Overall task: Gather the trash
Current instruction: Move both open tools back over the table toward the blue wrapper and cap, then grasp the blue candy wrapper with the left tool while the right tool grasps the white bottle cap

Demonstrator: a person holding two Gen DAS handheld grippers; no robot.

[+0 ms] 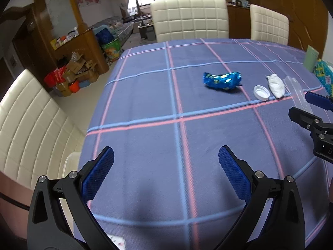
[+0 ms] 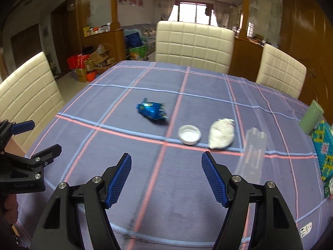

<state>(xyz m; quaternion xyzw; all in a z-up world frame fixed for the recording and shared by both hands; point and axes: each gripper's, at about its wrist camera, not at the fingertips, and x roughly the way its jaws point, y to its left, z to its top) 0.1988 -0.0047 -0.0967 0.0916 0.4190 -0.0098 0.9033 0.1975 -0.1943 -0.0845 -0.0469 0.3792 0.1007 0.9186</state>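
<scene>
Trash lies on the blue plaid tablecloth (image 1: 145, 95): a crumpled blue snack wrapper (image 1: 222, 81) (image 2: 152, 111), a white jar lid (image 1: 261, 92) (image 2: 189, 134), a crumpled white tissue (image 1: 275, 85) (image 2: 221, 133) and a clear plastic bottle (image 1: 297, 95) (image 2: 252, 154) lying on its side. My left gripper (image 1: 166, 160) is open and empty above the near table, well short of the wrapper. My right gripper (image 2: 166, 166) is open and empty, just short of the lid and tissue; it also shows at the right edge of the left wrist view (image 1: 308, 106).
Cream padded chairs (image 1: 189, 18) (image 2: 193, 43) stand around the table. A green cup (image 2: 311, 116) and a beaded mat (image 2: 325, 148) sit at the table's right edge. Boxes and bags (image 1: 70, 77) are piled on the floor at the far left.
</scene>
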